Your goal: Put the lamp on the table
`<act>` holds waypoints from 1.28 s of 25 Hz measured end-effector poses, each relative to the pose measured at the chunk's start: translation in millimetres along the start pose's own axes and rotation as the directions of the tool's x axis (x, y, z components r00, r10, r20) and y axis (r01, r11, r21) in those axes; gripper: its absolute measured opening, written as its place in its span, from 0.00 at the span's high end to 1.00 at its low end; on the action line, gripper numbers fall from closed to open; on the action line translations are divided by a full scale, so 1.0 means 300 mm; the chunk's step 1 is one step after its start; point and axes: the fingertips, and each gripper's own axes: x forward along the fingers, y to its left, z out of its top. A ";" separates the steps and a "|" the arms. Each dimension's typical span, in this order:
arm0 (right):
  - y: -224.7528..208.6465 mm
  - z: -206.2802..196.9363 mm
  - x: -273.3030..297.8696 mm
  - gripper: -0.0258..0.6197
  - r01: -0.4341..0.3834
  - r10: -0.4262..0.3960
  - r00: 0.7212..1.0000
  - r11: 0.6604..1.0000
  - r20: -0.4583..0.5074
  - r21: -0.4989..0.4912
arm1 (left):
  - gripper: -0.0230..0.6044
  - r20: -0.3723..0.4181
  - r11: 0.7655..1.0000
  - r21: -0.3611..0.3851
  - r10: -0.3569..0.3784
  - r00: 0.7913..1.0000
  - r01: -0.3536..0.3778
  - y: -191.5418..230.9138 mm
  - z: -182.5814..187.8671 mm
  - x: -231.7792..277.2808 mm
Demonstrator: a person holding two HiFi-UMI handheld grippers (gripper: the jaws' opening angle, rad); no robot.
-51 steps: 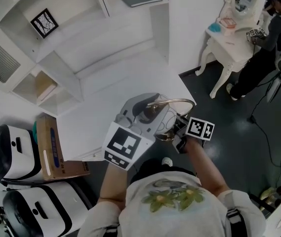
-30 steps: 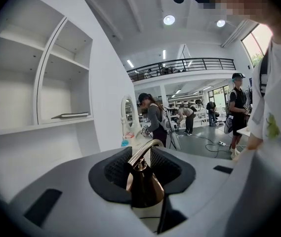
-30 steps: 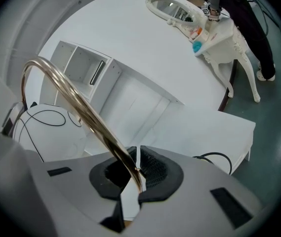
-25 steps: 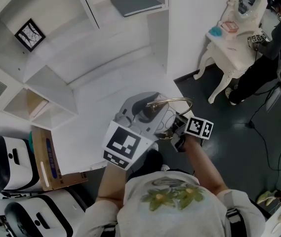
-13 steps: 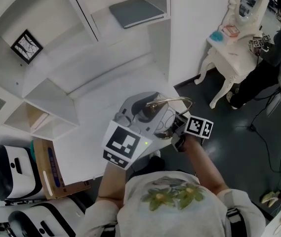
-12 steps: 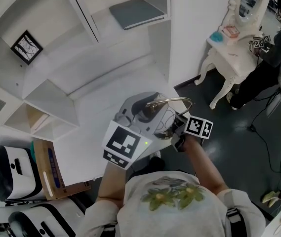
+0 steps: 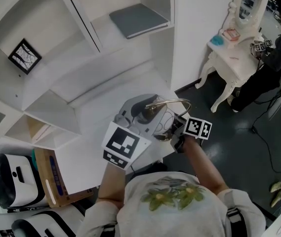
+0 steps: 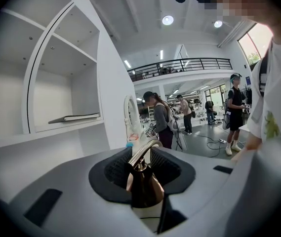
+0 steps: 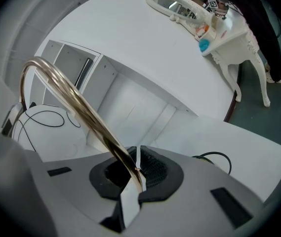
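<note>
Centre frame: left gripper (image 8: 142,174) clamps the cone of the brass arched-neck lamp (image 7: 174,101), right gripper (image 9: 133,174) pinches its thin tube. Risk: the smooth tube pivots in that narrow pinch over the white table (image 7: 98,107).

**Bright, even light; heavy fisheye on both gripper views**

Your head view is bright and sharp. The white shelving (image 7: 71,58) nearly washes out, with soft shadows only inside its compartments, and the floor (image 7: 249,132) at 3 o'clock reads dim. In the left gripper view, ceiling lights (image 8: 168,19) at 12 o'clock and a window (image 8: 261,36) at 2 o'clock glare. Both gripper views bend straight lines and blacken at the corners. The lamp (image 9: 76,102) glints along its metal arm.
</note>
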 end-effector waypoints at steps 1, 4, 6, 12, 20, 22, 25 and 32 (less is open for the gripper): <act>-0.002 0.003 0.011 0.89 0.001 -0.001 1.000 1.000 -0.001 0.001 | 0.75 0.000 1.000 -0.001 0.000 1.000 0.000 0.011 -0.004 0.004; -0.009 0.010 0.044 0.89 0.005 -0.005 1.000 1.000 -0.003 0.001 | 0.75 -0.002 1.000 -0.008 -0.001 1.000 0.001 0.043 -0.018 0.013; -0.016 0.015 0.062 0.89 0.007 -0.007 1.000 1.000 -0.005 0.003 | 0.75 -0.005 1.000 -0.011 0.000 1.000 0.000 0.060 -0.026 0.022; -0.028 0.028 0.114 0.89 0.008 -0.008 1.000 1.000 -0.014 0.011 | 0.75 -0.016 1.000 -0.017 0.000 1.000 0.000 0.111 -0.043 0.046; -0.057 0.040 0.163 0.89 0.015 -0.015 1.000 1.000 -0.024 0.017 | 0.75 -0.030 0.999 -0.035 0.002 1.000 -0.003 0.152 -0.074 0.075; -0.065 0.039 0.177 0.89 0.018 -0.018 1.000 1.000 -0.026 0.020 | 0.75 -0.032 0.999 -0.040 0.002 0.999 -0.003 0.162 -0.086 0.081; -0.078 0.035 0.197 0.89 0.025 -0.025 0.999 0.999 -0.031 0.027 | 0.75 -0.038 0.999 -0.050 -0.002 0.999 0.000 0.178 -0.104 0.089; -0.113 0.029 0.242 0.89 0.038 -0.036 0.998 0.999 -0.048 0.038 | 0.76 -0.056 0.998 -0.070 -0.009 0.998 0.005 0.219 -0.147 0.115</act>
